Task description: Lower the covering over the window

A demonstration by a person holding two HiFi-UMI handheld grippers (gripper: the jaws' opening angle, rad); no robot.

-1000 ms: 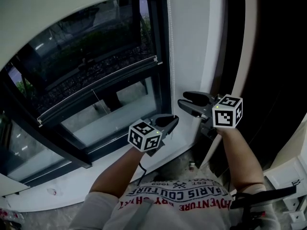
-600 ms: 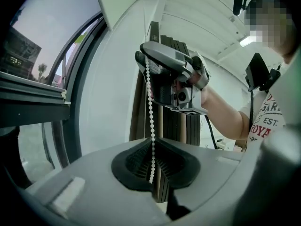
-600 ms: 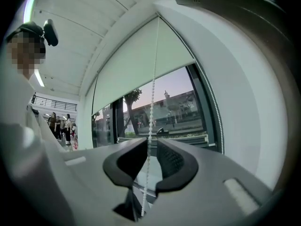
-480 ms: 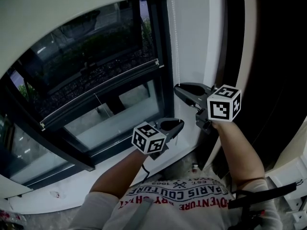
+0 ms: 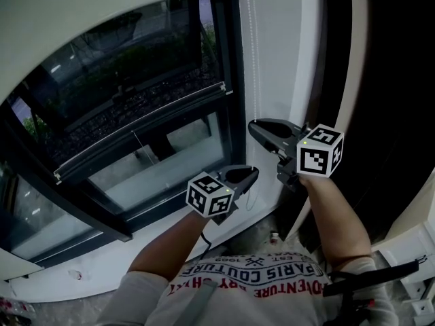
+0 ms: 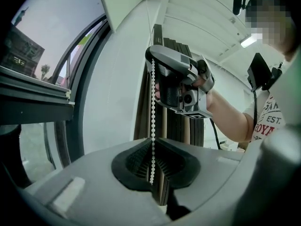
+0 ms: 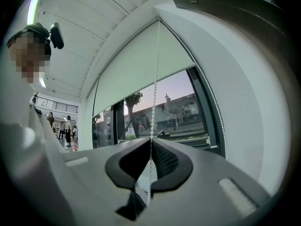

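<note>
1. Right gripper sits higher and closer to the window's right edge than a second ago. Its jaws, spread wide then, have just been closing and now pinch the bead chain between the pads.
2. Left gripper has barely shifted. Its jaws are pressed together on the same run of chain, just below the right gripper.
3. Reading: both grippers hold one strand, so this looks like hand-over-hand hauling. The right now has a fresh, higher hold, and the left would likely need to let go before the next pull down.
4. Chain runs straight and taut between the two grips, beside the white wall to the right of the window. A second run hangs along the frame, untouched.
5. Roller blind is pale and flat and covers only the upper part of the glass. Dark panes and frame below are still bare, so a good deal of lowering remains.
6. Cannot tell whether the held strand is the one that lowers.
</note>
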